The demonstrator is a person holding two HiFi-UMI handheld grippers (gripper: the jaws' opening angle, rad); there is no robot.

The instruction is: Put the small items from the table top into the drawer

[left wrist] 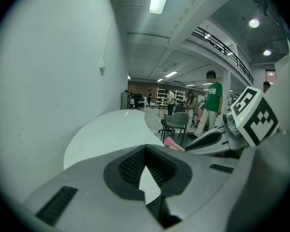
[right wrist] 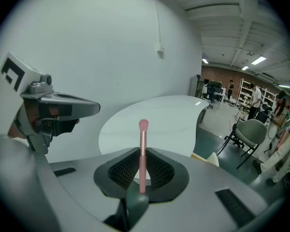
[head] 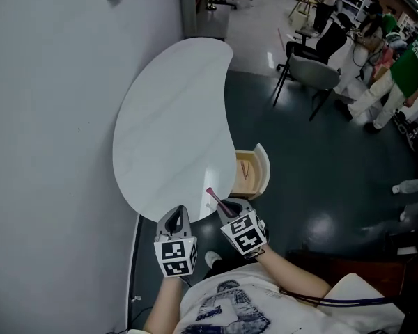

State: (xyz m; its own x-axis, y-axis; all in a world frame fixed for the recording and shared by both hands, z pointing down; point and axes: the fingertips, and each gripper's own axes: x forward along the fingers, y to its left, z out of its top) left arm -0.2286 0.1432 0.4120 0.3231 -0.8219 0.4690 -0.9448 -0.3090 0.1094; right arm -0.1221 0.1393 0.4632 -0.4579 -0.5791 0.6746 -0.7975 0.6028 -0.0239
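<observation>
In the head view, the white kidney-shaped bench [head: 174, 131] stood against the grey wall [head: 49, 117], and its top was bare. At its right edge a small drawer [head: 253, 172] with a wooden bottom was pulled out. Both tools were over the near end of the bench, just beside each other. The left tool [head: 175, 218] had nothing in it. The right tool [head: 226, 206] held a thin pink brush [head: 212, 195], and the brush head pointed away from the person, over the bench edge. A grey chair [head: 313, 72] stood well apart on the dark floor.

In the left gripper view, the left tool [left wrist: 145, 151] had its jaws closed, with the tips together and no thing between them; only the white bench [left wrist: 111, 129] showed behind. At the right appeared the right tool [left wrist: 203, 141] with its marker cube [left wrist: 253, 115] and a piece of the pink brush [left wrist: 171, 143].

In the right gripper view, the right tool [right wrist: 142, 156] was closed on the brush [right wrist: 143, 149] – the dark pads pressed its handle from both sides, and the brush stood out straight between them. The left tool [right wrist: 58, 108] was at the left, and a corner of the drawer [right wrist: 208, 158] was at the right.
</observation>
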